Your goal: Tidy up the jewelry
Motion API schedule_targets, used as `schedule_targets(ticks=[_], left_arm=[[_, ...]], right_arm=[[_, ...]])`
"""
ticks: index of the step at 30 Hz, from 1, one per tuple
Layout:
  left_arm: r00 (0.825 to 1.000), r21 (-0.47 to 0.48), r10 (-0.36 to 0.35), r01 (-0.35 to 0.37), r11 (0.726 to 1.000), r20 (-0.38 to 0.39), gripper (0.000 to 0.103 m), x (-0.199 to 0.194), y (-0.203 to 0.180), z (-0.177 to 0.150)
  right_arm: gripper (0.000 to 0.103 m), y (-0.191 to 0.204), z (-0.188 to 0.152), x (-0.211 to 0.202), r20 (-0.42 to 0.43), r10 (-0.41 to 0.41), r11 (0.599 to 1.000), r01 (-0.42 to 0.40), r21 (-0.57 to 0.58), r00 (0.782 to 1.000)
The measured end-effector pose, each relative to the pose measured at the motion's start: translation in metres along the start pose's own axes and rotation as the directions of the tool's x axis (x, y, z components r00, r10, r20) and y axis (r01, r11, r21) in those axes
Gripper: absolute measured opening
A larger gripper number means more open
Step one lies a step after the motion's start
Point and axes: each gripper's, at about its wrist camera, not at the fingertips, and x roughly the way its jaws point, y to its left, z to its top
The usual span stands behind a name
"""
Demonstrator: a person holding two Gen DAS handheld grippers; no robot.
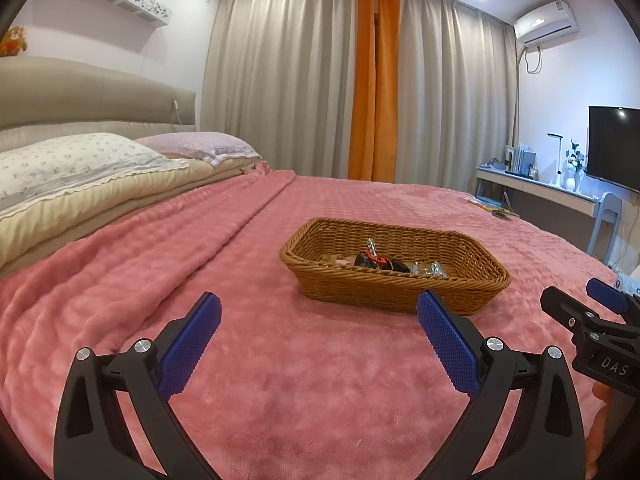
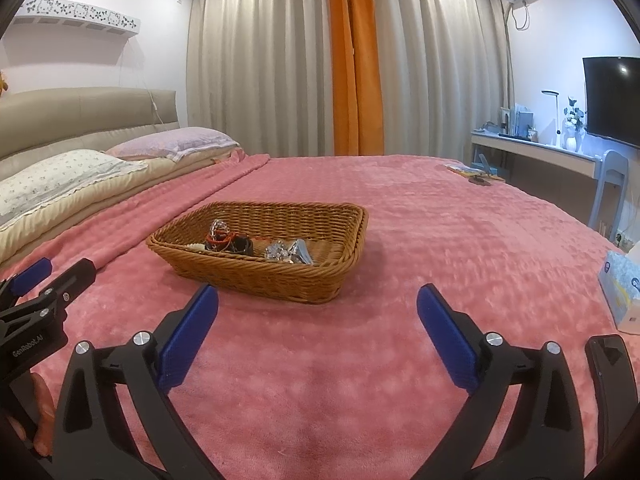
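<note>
One wicker basket (image 1: 394,266) is sitting on the pink blanket (image 1: 300,380) ahead of me, and the jewelry is lying inside it in two clusters: a dark bundle with red beads (image 2: 228,240) and a silver heap (image 2: 288,254) just beside it. Two pillows (image 1: 72,160) are resting at the headboard end.

I am holding my left gripper (image 1: 320,344) low over the blanket, fingers spread wide apart and gripping nothing, pointing toward the basket's near wall. My right gripper (image 2: 318,336) is hovering likewise, fingers wide apart and empty, aimed to the right of the basket. Both are standing short of the basket, not touching it.

The right wrist view is showing one tissue box (image 2: 622,292) on the blanket at the far right and one dark phone (image 2: 612,392) beside my gripper; the left wrist view is showing neither. The left view is catching only the tip of my right gripper at its edge.
</note>
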Motion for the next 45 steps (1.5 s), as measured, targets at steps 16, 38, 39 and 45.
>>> schedule_targets(ticks=[16,38,39,45], left_arm=[[1.000,-0.001,0.000,0.000,1.000,-0.001,0.095,-0.0002,-0.0002,0.0004],[1.000,-0.001,0.000,0.000,1.000,-0.002,0.095,-0.0010,0.0002,0.0006],[1.000,-0.001,0.000,0.000,1.000,-0.002,0.095,-0.0006,-0.0001,0.0009],[1.000,0.000,0.000,0.000,1.000,0.000,0.095,-0.0012,-0.0003,0.0005]], right_arm=[[0.095,-0.0052,0.0006,0.0025,-0.008,0.005,1.000,-0.004,0.029,1.000],[0.095,-0.0015,-0.0003,0.0021,-0.005,-0.005,1.000,0.005,0.021,1.000],[0.095,-0.0016,-0.0003,0.0020,-0.005,-0.005,1.000,0.005,0.021,1.000],[0.095,-0.0015,-0.0004,0.0020,-0.004,-0.004,1.000,0.005,0.021,1.000]])
